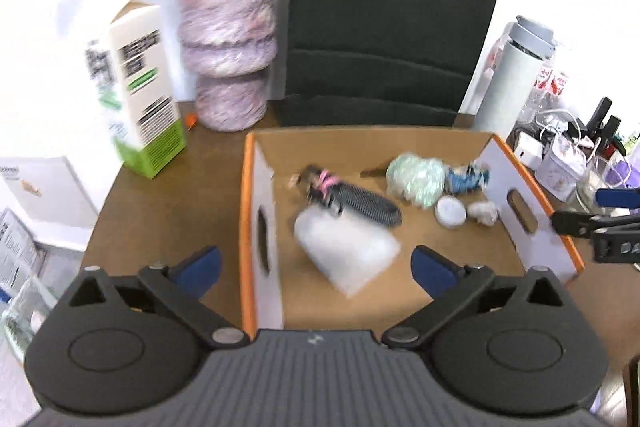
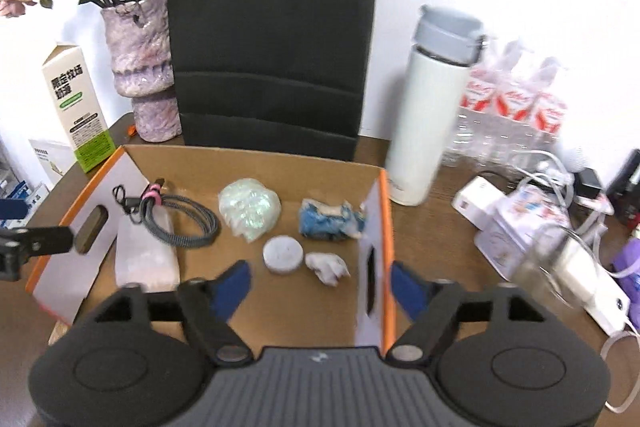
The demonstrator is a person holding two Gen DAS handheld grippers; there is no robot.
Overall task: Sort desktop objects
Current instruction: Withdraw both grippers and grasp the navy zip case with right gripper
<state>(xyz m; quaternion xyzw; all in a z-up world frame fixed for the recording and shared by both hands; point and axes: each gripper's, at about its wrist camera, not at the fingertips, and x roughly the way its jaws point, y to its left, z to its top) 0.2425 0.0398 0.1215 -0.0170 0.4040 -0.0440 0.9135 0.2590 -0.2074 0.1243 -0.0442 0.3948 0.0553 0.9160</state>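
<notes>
An open cardboard box (image 1: pixel 248 227) (image 2: pixel 388 227) with orange rims holds a white packet (image 1: pixel 346 251) (image 2: pixel 146 259), a grey coiled cable (image 1: pixel 360 203) (image 2: pixel 180 223), an iridescent crumpled ball (image 1: pixel 416 179) (image 2: pixel 250 209), a blue wrapper (image 1: pixel 466 179) (image 2: pixel 328 221), a white round puck (image 1: pixel 451 211) (image 2: pixel 283 253) and a tissue wad (image 1: pixel 483 213) (image 2: pixel 326 267). My left gripper (image 1: pixel 316 269) stands open, straddling the box's left wall above the packet, holding nothing. My right gripper (image 2: pixel 320 291) is open astride the right wall, also holding nothing.
Behind the box stand a black paper bag (image 2: pixel 272 39), a purple vase (image 2: pixel 140 67), a milk carton (image 1: pixel 140 91) and a white flask (image 2: pixel 428 115). Water bottles (image 2: pixel 516 107), chargers and cables (image 2: pixel 532 227) crowd the table's right side.
</notes>
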